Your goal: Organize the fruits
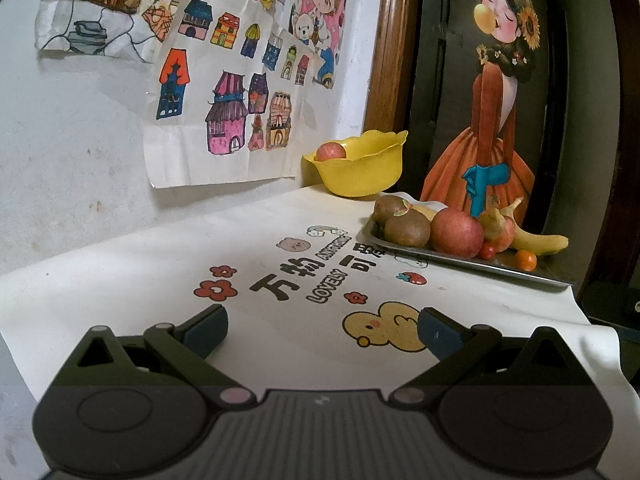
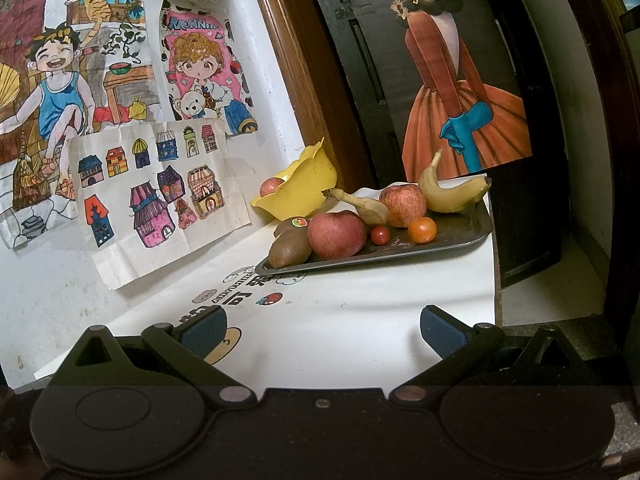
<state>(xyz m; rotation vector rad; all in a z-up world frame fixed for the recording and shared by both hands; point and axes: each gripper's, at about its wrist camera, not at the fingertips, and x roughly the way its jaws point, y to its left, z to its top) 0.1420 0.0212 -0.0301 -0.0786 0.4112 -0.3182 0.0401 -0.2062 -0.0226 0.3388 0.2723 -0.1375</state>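
A metal tray [image 2: 460, 236] at the table's far right holds two kiwis [image 2: 289, 249], two red apples [image 2: 337, 234], two bananas [image 2: 452, 194], a cherry tomato [image 2: 380, 235] and a small orange [image 2: 422, 230]. Behind it a yellow bowl [image 2: 304, 192] holds one apple [image 2: 271, 186]. The left wrist view shows the same tray [image 1: 532, 276], kiwis [image 1: 406, 228], apple [image 1: 456, 232] and bowl [image 1: 360, 168]. My left gripper [image 1: 322, 330] is open over the printed tablecloth, well short of the tray. My right gripper [image 2: 322, 332] is open too, nothing between its fingers.
A white tablecloth [image 1: 160, 264] with cartoon prints covers the table. Children's drawings [image 2: 152, 184] hang on the wall at left. A dark door with a poster of a figure in an orange dress [image 2: 460, 92] stands behind the tray. The table's right edge [image 2: 496, 280] drops off.
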